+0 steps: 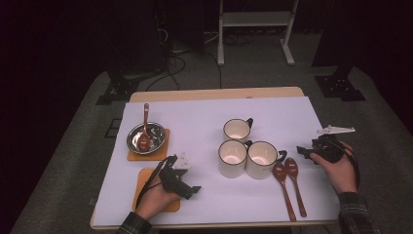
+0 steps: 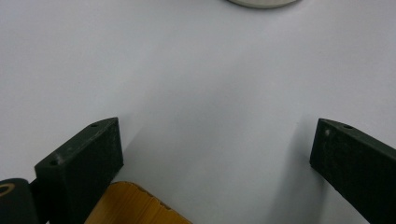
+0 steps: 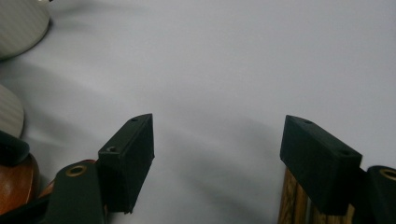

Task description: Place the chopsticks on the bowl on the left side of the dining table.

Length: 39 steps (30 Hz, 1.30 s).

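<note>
- The right gripper [image 1: 306, 152] has its fingers [image 3: 128, 161] spread apart with nothing between them; in the right gripper view only bare white worktop [image 3: 224, 84] lies in the gap.
- The left gripper [image 1: 191, 189] is likewise released: its fingers [image 2: 81, 165] stand wide over the white surface, with the corner of an orange mat [image 2: 133, 207] just under the near finger.
- Nearest to the right fingers are two wooden spoons [image 1: 289, 187], lying side by side at the front right of the worktop, just to the left of that gripper in the high view.
- Their bowls sit close to the mugs and their handles run toward the person's edge of the worktop, slanting slightly right, so the long axis lies roughly across the line of the right fingers' reach.
- In the right gripper view a brown spoon bowl [image 3: 16, 184] shows at the lower left, beside the left finger rather than between the two.
- Judged from this, the right hand [image 1: 341, 170] is the nearer one for a spoon; the left hand [image 1: 153, 200] is well apart from them, beyond the mugs.
- Three white mugs [image 1: 243, 153] stand clustered mid-worktop, between the two grippers.
- Farther left, a metal bowl [image 1: 155, 130] with a third spoon [image 1: 144, 126] in it rests on another orange mat [image 1: 163, 155].
</note>
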Available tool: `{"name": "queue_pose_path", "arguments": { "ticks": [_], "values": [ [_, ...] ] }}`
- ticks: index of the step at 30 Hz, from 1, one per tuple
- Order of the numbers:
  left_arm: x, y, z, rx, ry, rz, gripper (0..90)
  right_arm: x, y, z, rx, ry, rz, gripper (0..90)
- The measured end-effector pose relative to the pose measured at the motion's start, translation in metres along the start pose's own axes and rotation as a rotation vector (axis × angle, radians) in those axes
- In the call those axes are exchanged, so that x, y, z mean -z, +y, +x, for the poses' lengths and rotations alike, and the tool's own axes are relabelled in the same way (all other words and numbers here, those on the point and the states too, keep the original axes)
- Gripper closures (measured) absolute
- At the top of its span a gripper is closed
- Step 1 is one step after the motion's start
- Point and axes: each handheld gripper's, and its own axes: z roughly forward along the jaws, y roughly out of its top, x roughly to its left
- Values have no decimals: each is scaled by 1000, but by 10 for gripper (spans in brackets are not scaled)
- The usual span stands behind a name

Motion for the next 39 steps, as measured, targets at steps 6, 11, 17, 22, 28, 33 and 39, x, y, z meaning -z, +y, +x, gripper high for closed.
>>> {"name": "queue_pose_path", "arguments": {
  "ticks": [6, 11, 17, 22, 28, 33, 39],
  "values": [
    [0, 0, 0, -3, 0, 3, 14, 1, -4, -1, -3, -6, 9, 248],
    [0, 0, 0, -3, 0, 3, 14, 2, -7, -3, -1, -11, 13, 248],
    [0, 0, 0, -2, 0, 3, 14, 5, -14, -6, -11, -15, 22, 247],
    [0, 0, 0, -3, 0, 3, 14, 5, -16, -7, -15, -15, 23, 246],
    [0, 0, 0, -2, 0, 3, 14, 2, -17, -9, -15, -11, 37, 242],
    [0, 0, 0, -3, 0, 3, 14, 0, -18, -9, -17, -17, 52, 234],
    [0, 0, 0, -3, 0, 3, 14, 0, -18, -8, -17, -15, 53, 230]
  ]
}}
